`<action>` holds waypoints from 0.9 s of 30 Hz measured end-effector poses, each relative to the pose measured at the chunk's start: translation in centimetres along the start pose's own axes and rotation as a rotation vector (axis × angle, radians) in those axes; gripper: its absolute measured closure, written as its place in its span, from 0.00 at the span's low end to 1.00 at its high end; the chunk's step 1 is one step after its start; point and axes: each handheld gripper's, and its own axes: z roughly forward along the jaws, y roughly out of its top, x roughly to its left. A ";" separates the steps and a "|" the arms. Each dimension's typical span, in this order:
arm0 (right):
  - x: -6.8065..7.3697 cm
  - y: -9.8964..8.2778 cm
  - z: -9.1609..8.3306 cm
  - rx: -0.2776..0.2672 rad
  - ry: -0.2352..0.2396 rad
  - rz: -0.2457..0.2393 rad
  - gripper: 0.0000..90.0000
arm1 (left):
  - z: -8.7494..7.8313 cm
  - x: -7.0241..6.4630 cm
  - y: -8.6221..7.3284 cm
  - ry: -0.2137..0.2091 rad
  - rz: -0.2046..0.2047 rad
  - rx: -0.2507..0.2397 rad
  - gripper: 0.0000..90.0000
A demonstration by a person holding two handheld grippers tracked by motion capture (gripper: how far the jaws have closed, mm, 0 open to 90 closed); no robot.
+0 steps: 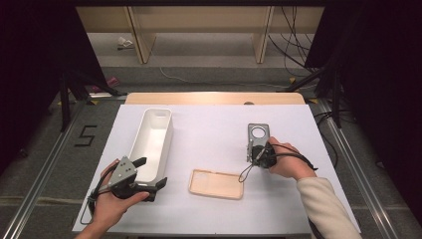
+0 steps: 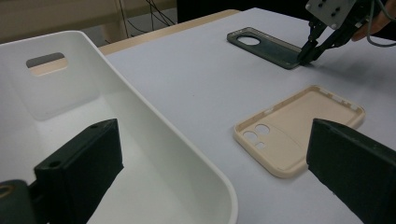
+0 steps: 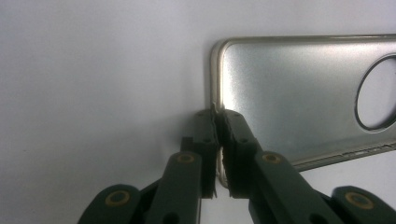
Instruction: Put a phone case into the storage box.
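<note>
Nearest the bin's front corner sits the left gripper, jaws spread wide and holding nothing — one jaw hangs inside the bin, the other outside its wall, nothing pinched. Just right of the bin, on the white table, lies the beige case, open side up, untouched. Farther right and back from the bin is the one in play: the grey case, flat on the table, camera hole at its far end. The right gripper is pressed together on that case's thin rim at the near end — one jaw inside the shell, one outside. My read: it's a light, thin shell, fairly stiff yet likely to flex a little, and the smooth finish looks slippery. The rim is the sensible hold; a flat-lying case gives nothing else to grab. With so narrow a bite at one end, it may droop or twist once lifted, so keep the squeeze firm.
</note>
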 end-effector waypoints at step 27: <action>0.0 -1.0 -0.9 -0.085 -0.033 0.065 0.99 | -0.1 0.0 0.0 0.002 0.000 -0.005 0.04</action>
